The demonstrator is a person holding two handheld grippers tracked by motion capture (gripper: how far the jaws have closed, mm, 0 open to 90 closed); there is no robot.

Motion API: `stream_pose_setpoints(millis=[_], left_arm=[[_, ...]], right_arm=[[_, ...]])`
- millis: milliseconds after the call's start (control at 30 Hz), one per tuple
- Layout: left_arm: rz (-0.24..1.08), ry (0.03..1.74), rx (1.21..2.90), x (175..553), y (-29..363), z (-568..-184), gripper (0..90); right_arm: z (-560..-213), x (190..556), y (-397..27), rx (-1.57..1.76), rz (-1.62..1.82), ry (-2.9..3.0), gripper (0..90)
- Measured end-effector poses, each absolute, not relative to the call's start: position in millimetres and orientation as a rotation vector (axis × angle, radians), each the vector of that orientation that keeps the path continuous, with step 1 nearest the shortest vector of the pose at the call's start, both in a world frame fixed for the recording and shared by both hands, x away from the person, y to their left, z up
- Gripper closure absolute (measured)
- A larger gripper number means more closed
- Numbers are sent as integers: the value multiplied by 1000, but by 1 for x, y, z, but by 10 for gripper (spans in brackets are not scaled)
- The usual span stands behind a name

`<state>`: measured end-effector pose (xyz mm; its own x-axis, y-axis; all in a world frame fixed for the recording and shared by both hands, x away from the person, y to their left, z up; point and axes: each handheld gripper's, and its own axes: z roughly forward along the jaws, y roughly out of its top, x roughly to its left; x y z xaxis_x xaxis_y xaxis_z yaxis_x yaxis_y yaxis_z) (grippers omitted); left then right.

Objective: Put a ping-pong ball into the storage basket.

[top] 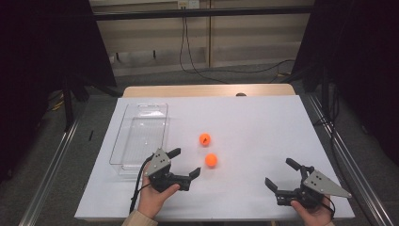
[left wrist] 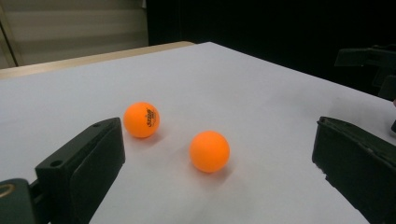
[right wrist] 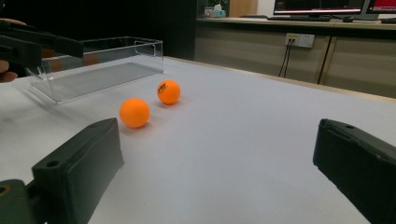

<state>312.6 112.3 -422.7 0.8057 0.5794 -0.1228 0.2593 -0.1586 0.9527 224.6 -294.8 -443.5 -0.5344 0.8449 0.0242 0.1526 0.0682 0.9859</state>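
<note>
Left gripper (top: 185,163) jaws wide, empty, just short of near orange ball (top: 211,160), right gripper (top: 281,173) jaws wide, empty, well right of ball, clear tray (top: 123,141) left of ball

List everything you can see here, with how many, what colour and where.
Balls: two, orange, mid-table, apart; nearer ball plain, farther ball has dark print.
Tray: one, clear plastic, empty, left part of the table.
Table cover: one, white, over a wooden table.
Cables: black, on the floor beyond the table.
Wall socket: one, pale, on the cabinet front in the right gripper view.
Left gripper: one, black, open, just short of the nearer ball.
Right gripper: one, black, open, near the table's right front.
Hands: two; left hand, right hand.
</note>
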Motion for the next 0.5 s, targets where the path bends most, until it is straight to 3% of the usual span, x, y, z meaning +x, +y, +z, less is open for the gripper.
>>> stream_pose_setpoints(millis=[500], left_arm=[[290,672,1796,318,99,-429,24]], right_arm=[[-443,225,-296,988,1514,1760,7]])
